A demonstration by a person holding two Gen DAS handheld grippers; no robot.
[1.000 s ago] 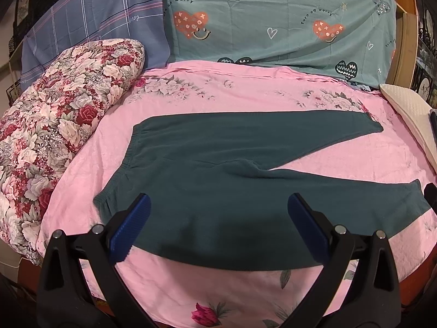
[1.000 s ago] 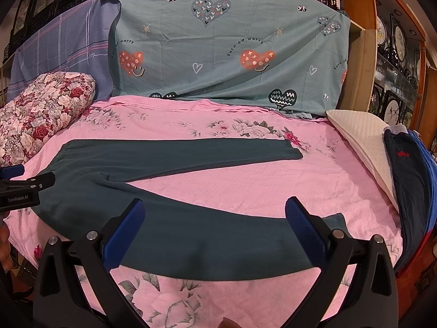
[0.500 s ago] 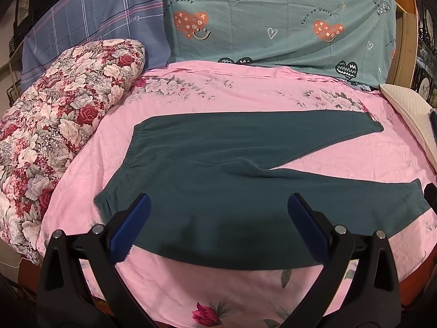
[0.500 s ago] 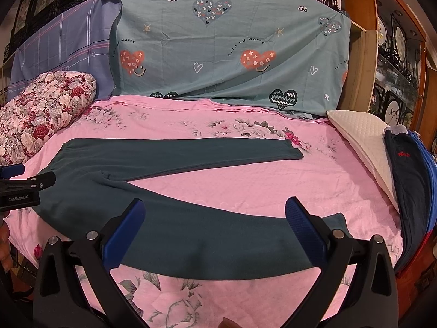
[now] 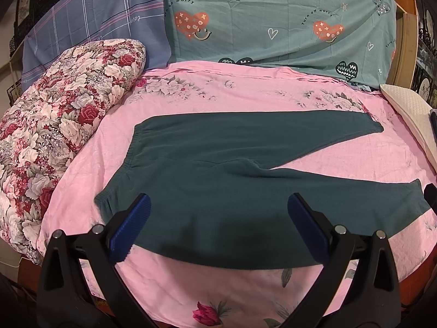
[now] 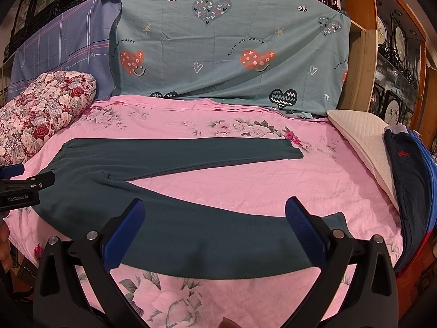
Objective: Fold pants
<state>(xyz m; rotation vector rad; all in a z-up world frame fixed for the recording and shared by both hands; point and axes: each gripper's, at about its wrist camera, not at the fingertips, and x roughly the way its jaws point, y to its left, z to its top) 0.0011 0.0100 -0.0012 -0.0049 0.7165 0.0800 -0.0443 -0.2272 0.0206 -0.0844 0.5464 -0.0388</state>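
Note:
Dark green pants (image 5: pixel 218 169) (image 6: pixel 174 218) lie flat on the pink floral bed sheet (image 5: pixel 245 93) (image 6: pixel 273 180), waistband at the left and both legs spread apart toward the right. My left gripper (image 5: pixel 218 218) hangs open above the near edge of the pants, close to the waist end, with nothing between its blue pads. Over the near leg, my right gripper (image 6: pixel 214 224) is open and empty too. The left gripper's black body (image 6: pixel 24 188) shows at the left edge of the right wrist view.
A flowered quilt roll (image 5: pixel 60 114) (image 6: pixel 41 109) lies along the left side of the bed. Teal and purple sheets (image 5: pixel 273 22) hang behind. A white pillow (image 6: pixel 366 147) and folded dark and blue clothes (image 6: pixel 409 180) sit at the right edge.

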